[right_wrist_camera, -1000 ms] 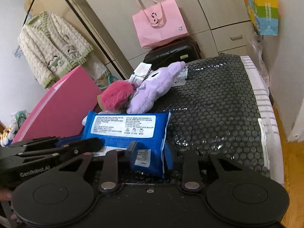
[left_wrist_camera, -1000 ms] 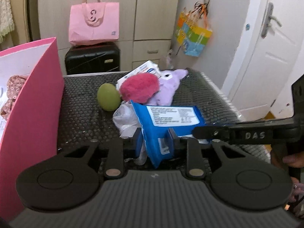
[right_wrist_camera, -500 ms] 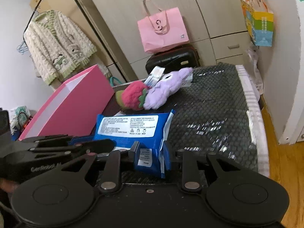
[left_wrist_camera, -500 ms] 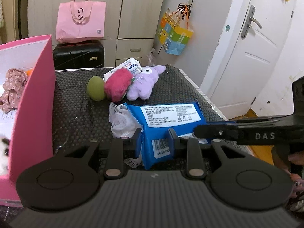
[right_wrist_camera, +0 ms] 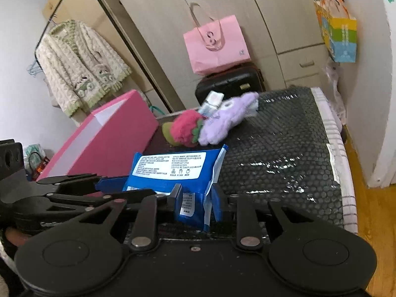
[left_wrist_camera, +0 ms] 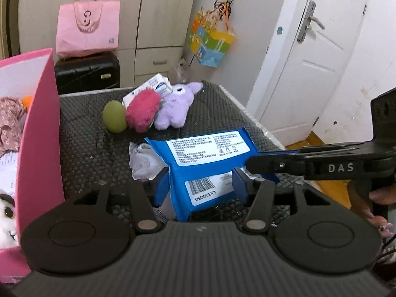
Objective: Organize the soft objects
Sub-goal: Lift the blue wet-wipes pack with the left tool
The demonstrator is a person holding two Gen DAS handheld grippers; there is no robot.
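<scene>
A blue wipes pack (left_wrist_camera: pixel 208 151) hangs over the black bubble mat between both grippers. My right gripper (right_wrist_camera: pixel 198 200) is closing and pinches the pack's (right_wrist_camera: pixel 173 170) right end. Around its barcode end my left gripper (left_wrist_camera: pixel 201 185) is opening, and its pads stand just off the pack's sides. An open pink box (left_wrist_camera: pixel 39 128) stands at the left with a floral cloth (left_wrist_camera: pixel 10 121) and a panda plush (left_wrist_camera: pixel 7 220) inside. A purple plush (left_wrist_camera: pixel 175 111), a red strawberry plush (left_wrist_camera: pixel 142 113) and a green ball (left_wrist_camera: pixel 114 116) lie at the back.
A white mesh wad (left_wrist_camera: pixel 142 159) lies under the pack's left side. A white tissue packet (left_wrist_camera: pixel 151 86) sits behind the plushes. Behind the table stand a black suitcase (left_wrist_camera: pixel 86 74) and a pink bag (left_wrist_camera: pixel 87 29). The mat's right edge (right_wrist_camera: pixel 334 148) drops to the floor.
The left jaws have spread apart from the pack's end, which they squeezed before. The right jaws pinch a little tighter. Both views rose slightly early on, and more of the pink box's inside shows.
</scene>
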